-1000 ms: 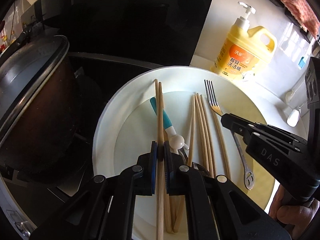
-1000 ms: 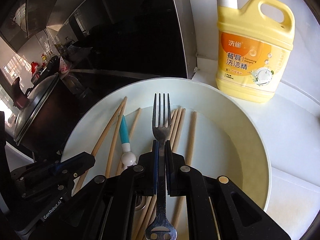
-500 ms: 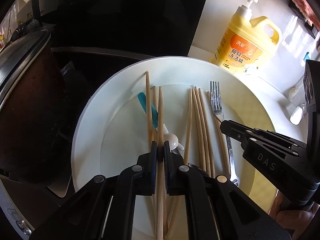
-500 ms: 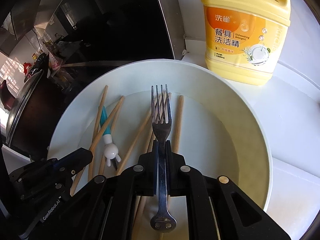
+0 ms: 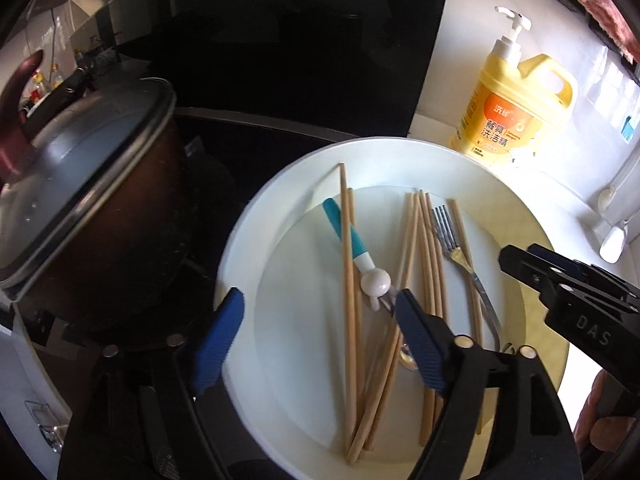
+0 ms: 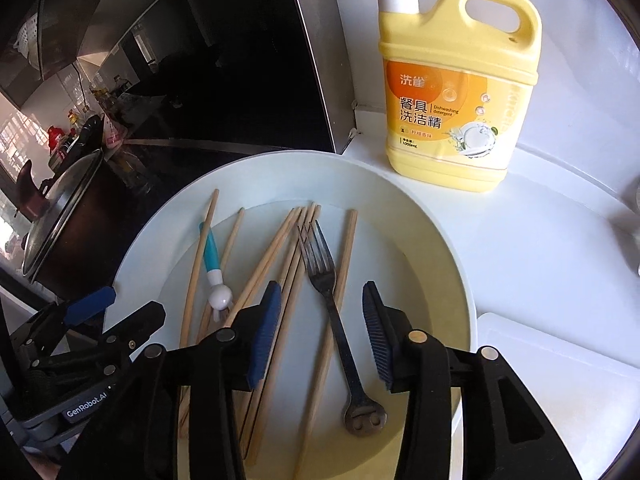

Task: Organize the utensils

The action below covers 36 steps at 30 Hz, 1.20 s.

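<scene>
Both grippers are released over the white plate (image 6: 460,280): the left gripper (image 5: 318,332) straddles a chopstick (image 5: 348,280), the right gripper (image 6: 320,332) straddles the fork (image 6: 340,328). Sorting looks mid-step; next, regrasp the stray chopstick at 11 o'clock.

White counter (image 6: 540,248) carries the round plate (image 6: 460,280) and yellow detergent jug (image 6: 452,92) (pump-topped).

Yellow dish-soap jug (image 6: 456,92) with white pump, upright on white counter (image 6: 540,240). Left of jug, glossy black panel (image 6: 224,60). Farther left of jug, dark brown pot (image 5: 100,216) under metal lid (image 5: 80,152). Right of jug, white spoon (image 5: 612,236) on counter.
</scene>
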{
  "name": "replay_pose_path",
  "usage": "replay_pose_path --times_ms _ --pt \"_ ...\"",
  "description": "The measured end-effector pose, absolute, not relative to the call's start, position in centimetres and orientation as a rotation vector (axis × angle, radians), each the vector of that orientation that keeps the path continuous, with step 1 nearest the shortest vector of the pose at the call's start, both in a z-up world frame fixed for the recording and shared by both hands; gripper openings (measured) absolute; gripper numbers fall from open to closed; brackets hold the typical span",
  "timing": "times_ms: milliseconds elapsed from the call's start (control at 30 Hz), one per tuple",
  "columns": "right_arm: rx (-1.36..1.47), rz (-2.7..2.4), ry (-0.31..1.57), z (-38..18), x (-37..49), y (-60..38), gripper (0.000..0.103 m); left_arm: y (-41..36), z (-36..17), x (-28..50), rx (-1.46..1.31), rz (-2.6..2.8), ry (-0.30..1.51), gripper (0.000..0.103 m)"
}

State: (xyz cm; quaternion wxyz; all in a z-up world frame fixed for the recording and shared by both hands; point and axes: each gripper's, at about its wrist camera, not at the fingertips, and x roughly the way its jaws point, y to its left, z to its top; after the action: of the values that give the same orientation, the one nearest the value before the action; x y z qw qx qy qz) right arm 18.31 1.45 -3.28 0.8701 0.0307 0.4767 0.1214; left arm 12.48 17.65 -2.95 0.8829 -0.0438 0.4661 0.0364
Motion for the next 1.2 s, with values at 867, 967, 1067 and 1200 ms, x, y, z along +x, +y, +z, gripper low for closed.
replay_pose_path --times_ms 867,967,1067,1200 --pt "0.075 0.134 1.152 0.8 12.5 -0.2 0.072 15.4 3.0 8.7 -0.058 0.116 1.009 0.097" --pt "0.058 0.137 1.155 1.2 12.2 0.1 0.072 15.2 3.4 8.4 -0.068 0.115 1.01 0.097" --pt "0.046 0.134 1.153 1.5 11.9 0.3 0.072 15.0 3.7 8.1 -0.073 0.113 1.014 0.097" --pt "0.041 0.127 1.161 1.8 11.5 0.4 0.072 14.9 4.2 7.6 -0.062 0.124 1.007 0.097"
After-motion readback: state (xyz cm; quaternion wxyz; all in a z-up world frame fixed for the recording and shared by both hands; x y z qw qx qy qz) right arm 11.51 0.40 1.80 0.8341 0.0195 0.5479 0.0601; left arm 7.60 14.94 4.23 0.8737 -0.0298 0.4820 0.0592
